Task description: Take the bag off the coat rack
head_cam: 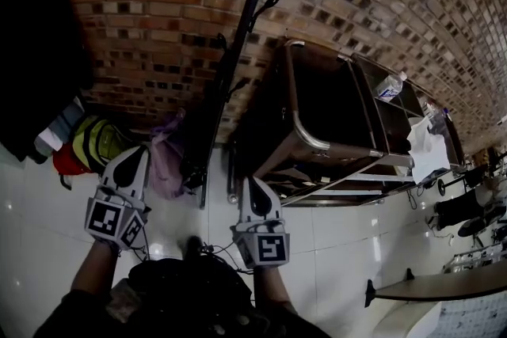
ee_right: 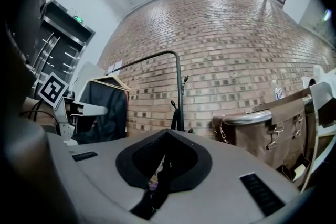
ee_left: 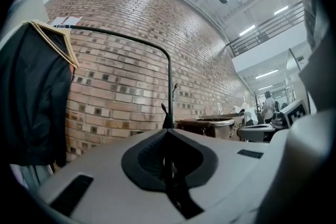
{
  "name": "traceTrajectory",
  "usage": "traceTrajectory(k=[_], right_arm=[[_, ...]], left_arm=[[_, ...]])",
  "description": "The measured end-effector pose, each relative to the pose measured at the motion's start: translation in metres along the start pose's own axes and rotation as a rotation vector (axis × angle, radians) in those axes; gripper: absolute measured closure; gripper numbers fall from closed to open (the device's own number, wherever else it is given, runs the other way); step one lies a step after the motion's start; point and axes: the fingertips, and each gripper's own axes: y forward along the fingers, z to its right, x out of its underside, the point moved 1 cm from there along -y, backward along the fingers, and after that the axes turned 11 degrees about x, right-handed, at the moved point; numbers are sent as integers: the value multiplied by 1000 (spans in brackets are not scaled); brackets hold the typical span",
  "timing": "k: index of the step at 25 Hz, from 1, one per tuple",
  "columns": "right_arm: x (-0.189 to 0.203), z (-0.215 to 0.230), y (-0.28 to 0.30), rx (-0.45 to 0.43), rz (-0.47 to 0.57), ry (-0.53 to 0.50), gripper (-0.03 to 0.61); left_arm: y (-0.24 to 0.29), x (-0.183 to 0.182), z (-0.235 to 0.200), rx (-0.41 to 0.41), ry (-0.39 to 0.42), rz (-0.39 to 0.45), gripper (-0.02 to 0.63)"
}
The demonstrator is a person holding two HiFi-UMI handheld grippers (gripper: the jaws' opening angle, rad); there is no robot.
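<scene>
Left gripper (head_cam: pixel 136 158), right gripper (head_cam: pixel 255 190) both closed, empty. Open jaws near coat rack (head_cam: pixel 238 51); grip strap of bag (head_cam: pixel 166 161), seemingly purple; lift off hook.

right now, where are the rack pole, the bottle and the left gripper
rack pole (ee_left: pixel 169 81), left gripper view, upright shaft
bottle (head_cam: pixel 388 87), head view, clear body
left gripper (head_cam: pixel 139 153), head view, closed tips
</scene>
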Motion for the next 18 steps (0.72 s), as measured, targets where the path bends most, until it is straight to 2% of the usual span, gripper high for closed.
traceTrajectory(k=[8,11,12,17,18], right_arm=[[5,14,58,-98,6,56,568],[6,14,75,-129,-4,83,517],[5,15,80,-132,-3,89,517],[11,23,100,-108,-23,103,517],[12,25,103,-99,-26,102,517]], left_arm=[[69,6,7,-21,-7,24,604],[87,3,2,-17,6,9,604],[94,2,0,-15,13,5,575],[141,5,-14,15,61,-34,570],[153,8,-17,31,70,-42,537]])
